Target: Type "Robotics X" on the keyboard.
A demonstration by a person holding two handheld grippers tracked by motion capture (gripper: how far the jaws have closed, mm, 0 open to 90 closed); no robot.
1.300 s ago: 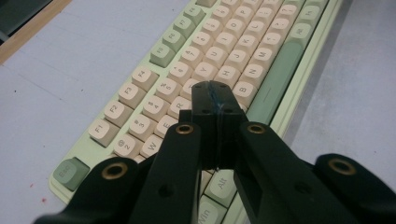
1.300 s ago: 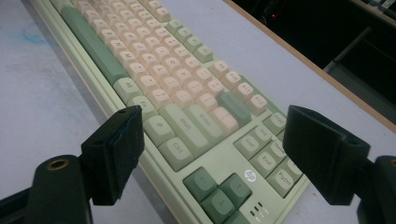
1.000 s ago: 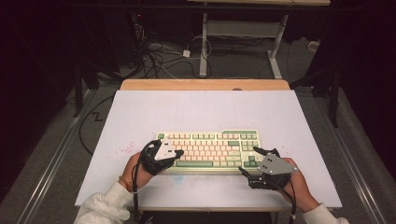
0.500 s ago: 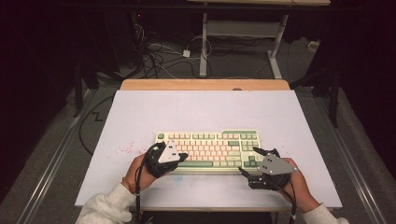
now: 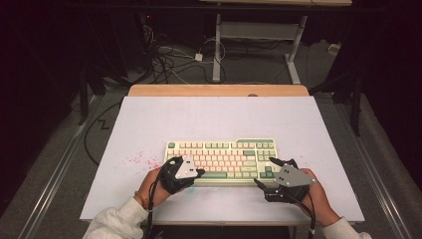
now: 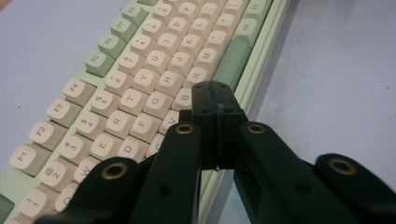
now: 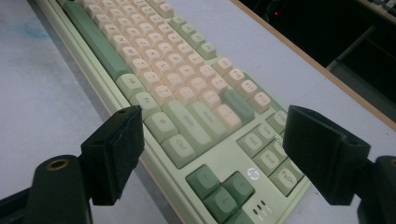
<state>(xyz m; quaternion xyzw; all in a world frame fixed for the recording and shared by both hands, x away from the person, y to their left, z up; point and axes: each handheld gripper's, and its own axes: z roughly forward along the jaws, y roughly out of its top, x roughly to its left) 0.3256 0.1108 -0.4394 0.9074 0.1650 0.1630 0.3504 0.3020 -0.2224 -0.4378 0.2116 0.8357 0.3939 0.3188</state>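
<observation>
A pale green keyboard with cream and green keys lies near the front of the white table. My left gripper is shut with nothing between its jaws. Its joined tips hover at the keyboard's near edge, over the B key and the space bar; I cannot tell whether they touch. My right gripper is open at the keyboard's right front corner. Its wide-apart jaws frame the arrow keys and the right end of the keyboard without touching it.
Red specks mark the table left of the keyboard. A wooden strip runs along the table's far edge. Beyond it are cables on the floor and a white frame's legs. The room around is dark.
My left gripper has shifted slightly to the right along the keyboard's near edge. The right gripper and the keyboard have stayed where they were.
</observation>
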